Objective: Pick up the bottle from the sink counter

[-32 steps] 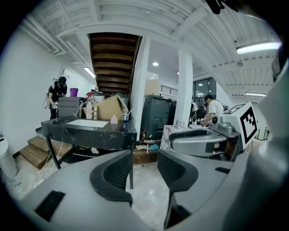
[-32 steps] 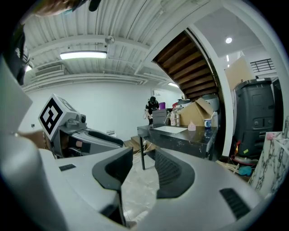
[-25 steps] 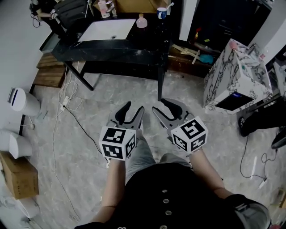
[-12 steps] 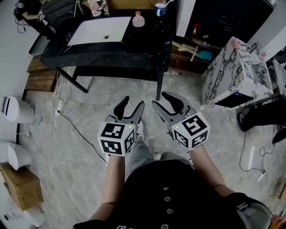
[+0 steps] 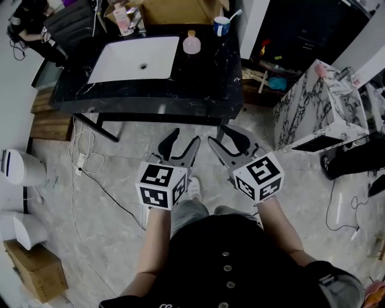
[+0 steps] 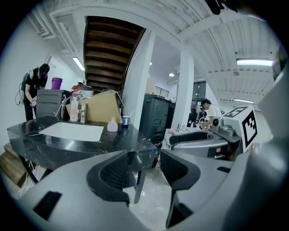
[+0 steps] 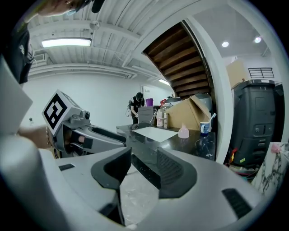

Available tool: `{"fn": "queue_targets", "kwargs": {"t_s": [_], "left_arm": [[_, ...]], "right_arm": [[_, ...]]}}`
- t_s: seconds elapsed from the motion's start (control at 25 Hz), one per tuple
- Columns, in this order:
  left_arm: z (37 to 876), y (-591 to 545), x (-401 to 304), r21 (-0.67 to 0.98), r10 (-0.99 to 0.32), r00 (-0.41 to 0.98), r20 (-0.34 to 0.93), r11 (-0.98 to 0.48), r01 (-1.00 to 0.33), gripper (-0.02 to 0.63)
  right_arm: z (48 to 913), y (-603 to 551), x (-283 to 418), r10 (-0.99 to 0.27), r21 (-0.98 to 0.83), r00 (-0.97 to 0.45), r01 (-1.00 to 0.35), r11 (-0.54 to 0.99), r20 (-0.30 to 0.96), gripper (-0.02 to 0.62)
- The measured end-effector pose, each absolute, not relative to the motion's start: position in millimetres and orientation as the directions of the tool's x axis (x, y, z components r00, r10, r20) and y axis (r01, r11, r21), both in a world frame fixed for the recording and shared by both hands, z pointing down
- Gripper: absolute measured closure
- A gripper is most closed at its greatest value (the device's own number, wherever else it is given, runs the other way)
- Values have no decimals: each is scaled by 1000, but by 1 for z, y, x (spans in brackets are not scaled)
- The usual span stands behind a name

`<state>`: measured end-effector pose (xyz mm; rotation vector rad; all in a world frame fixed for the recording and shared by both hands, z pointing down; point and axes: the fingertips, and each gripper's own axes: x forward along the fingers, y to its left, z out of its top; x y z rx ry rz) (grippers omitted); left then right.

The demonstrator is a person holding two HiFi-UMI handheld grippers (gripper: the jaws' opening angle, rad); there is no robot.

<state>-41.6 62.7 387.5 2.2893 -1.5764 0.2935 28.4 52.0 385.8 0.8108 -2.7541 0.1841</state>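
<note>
Pink bottle [image 5: 191, 43] was noted upright near the back edge of the counter [image 5: 198, 90], just right of the sink [image 5: 135, 59], well apart from both grippers. It could be tipped if struck by one pad first, as it looked light and wide-bodied; the cup [image 5: 221, 26] near the back right corner could be knocked on the reach; other bottles [image 5: 123, 18] at the back left could be taken by mistake. Left gripper [image 5: 184, 136]: jaws had just been opening, moderately apart, nothing between, nothing touched; right gripper [image 5: 221, 137]: jaws about half apart, likewise empty.
</note>
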Motion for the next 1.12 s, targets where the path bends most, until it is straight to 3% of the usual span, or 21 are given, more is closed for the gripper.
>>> {"fn": "queue_targets", "kwargs": {"t_s": [0.36,1.12], "left_arm": [[378,0,-85,137,-840,424,339,-402,-905,385],[386,-32,-115,147,-828,441,348,-416,-897,385]], "right_arm": [[376,-9,-17,-565,-11,-781,-588,808,265,420],[373,-56,-14,-660,-18,-711,-683,730,241,420]]}}
